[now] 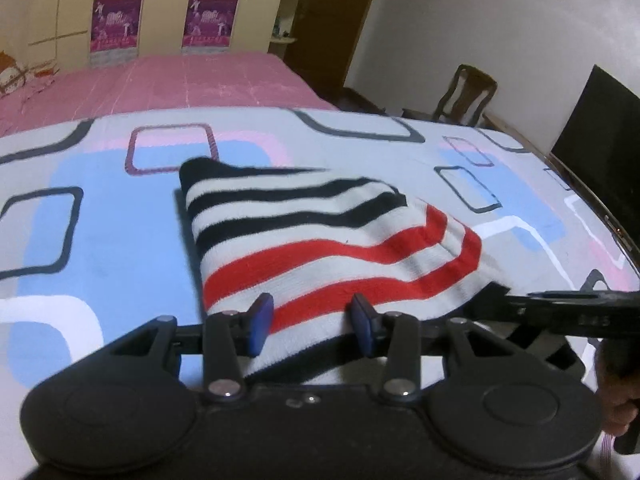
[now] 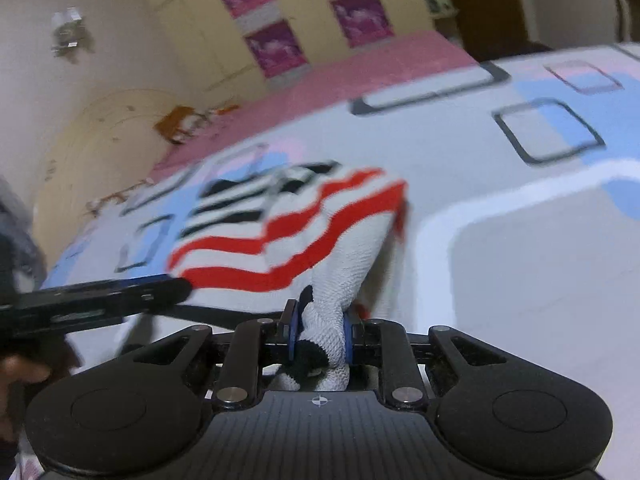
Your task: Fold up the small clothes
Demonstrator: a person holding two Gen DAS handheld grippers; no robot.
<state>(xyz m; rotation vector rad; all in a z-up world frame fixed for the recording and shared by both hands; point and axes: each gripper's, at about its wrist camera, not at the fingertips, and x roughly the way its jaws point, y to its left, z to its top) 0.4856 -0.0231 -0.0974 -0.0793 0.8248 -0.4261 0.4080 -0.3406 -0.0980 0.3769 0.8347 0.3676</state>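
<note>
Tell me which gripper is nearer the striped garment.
Right: the right gripper is clamped on the striped garment; the left gripper is open, its fingers straddling the near edge.

**Two low wrist views over one bedspread**

Left wrist view: mounted just behind the left gripper [image 1: 308, 322], looking forward along its fingers, low and close over the patterned bedspread [image 1: 104, 216]. Faces across the bed toward the pink cover [image 1: 180, 80] and the wardrobe [image 1: 160, 4] at the far wall; held nearly level.

Right wrist view: mounted behind the right gripper [image 2: 320, 334], equally low and close, rolled so the bedspread [image 2: 520, 280] slopes up to the right. Faces the same far wall.

Shared: the striped garment [image 1: 320, 240] [image 2: 288, 236], the bedspread, pink cover [image 2: 360, 72], wardrobe [image 2: 280, 12]. Each view catches the other gripper edge-on at its side.
</note>
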